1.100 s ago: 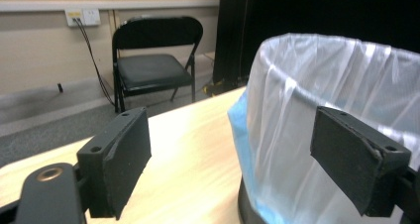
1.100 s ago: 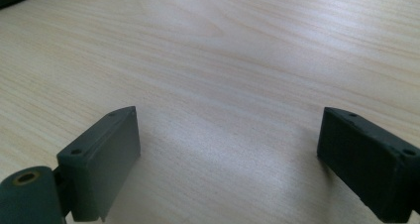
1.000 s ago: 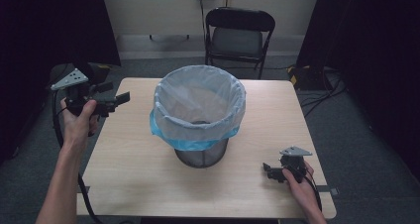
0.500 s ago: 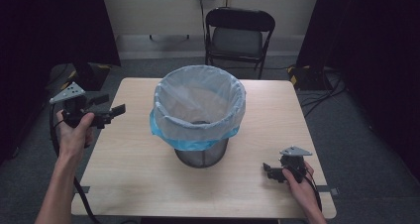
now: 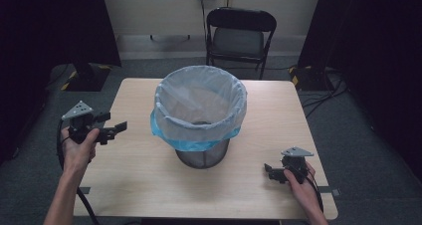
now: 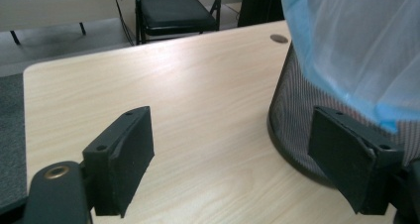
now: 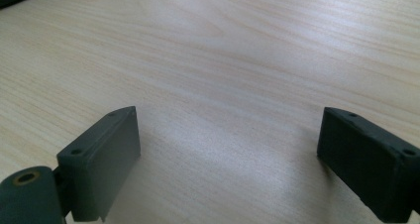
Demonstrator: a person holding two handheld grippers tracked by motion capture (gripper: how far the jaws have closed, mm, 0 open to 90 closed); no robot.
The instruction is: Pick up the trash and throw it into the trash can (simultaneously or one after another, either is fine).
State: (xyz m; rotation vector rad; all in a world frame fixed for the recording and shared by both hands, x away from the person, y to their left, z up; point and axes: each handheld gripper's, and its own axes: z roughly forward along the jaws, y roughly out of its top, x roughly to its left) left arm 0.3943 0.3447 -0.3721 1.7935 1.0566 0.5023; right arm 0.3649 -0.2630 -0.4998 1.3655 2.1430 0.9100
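My left gripper (image 5: 115,129), jaws wide and empty, points at the black mesh wastebasket (image 5: 201,155) with its pale blue plastic liner (image 5: 199,108) mid-table (image 5: 139,175); a careless reach could snag the liner loose or tip the basket. My right gripper (image 5: 271,171) rests wide near the table's front edge. The left gripper view reveals mesh (image 6: 297,130) under the liner's hem.

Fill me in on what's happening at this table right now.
A person sits at a wooden table with a two-jaw gripper in each hand. A black mesh wastebasket stands mid-table, lined with a translucent bag whose blue edge folds down over the rim. The left gripper is held open at the table's left edge, pointing toward the basket but apart from it. The right gripper is open and empty, low over the near right corner. Nothing is gripped at this moment.
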